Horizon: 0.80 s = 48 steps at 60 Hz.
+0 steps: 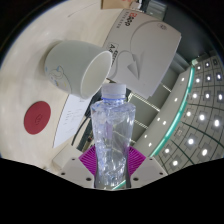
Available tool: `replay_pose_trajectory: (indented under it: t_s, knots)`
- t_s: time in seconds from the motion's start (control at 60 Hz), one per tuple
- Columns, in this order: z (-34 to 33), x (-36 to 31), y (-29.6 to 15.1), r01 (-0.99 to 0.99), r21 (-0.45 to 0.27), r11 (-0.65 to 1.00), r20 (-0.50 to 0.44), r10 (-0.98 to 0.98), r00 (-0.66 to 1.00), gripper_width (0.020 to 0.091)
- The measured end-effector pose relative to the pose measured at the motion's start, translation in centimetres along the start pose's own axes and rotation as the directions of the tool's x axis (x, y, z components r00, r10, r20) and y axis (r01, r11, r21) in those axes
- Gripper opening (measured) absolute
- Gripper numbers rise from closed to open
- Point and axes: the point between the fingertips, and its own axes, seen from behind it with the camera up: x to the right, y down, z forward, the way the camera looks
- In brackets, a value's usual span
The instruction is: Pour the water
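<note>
A clear plastic water bottle (111,130) stands between my fingers with its neck pointing away from me. Both magenta pads (92,160) press against its lower sides, so my gripper (110,165) is shut on it. The view is rolled over, and the bottle's open mouth reaches the rim of a white cup (78,66) that rests on the cream table (25,75) just beyond the fingers. The cup's opening faces the bottle neck. Whether water is running out cannot be seen.
A dark red round disc (37,116) lies on the table beside the cup. A white box-like object with red lettering (140,45) stands beyond the cup. A ceiling with rows of small lights (195,115) fills the side past the table's edge.
</note>
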Motion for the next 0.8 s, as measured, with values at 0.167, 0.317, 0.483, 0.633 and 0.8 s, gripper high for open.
replay_pose_trajectory:
  t_s: [0.167, 0.317, 0.483, 0.633, 0.8]
  knots:
    - [-0.1, 0.4, -1.2, 0.021, 0.033, 0.999, -0.004, -0.021, 1.0, 0.0357]
    - [-0.2, 0.5, -0.5, -0.107, 0.027, 0.994, 0.034, 0.106, 0.994, 0.0356]
    - [-0.6, 0.8, 1.4, -0.472, -0.015, 0.882, 0.11, 0.47, 0.876, 0.0357]
    - [-1.3, 1.1, 2.1, -0.799, -0.053, 0.599, 0.178, 0.793, 0.582, 0.0358]
    - [-2.0, -0.4, 0.3, -0.976, -0.112, 0.185, 0.307, 0.941, 0.143, 0.0358]
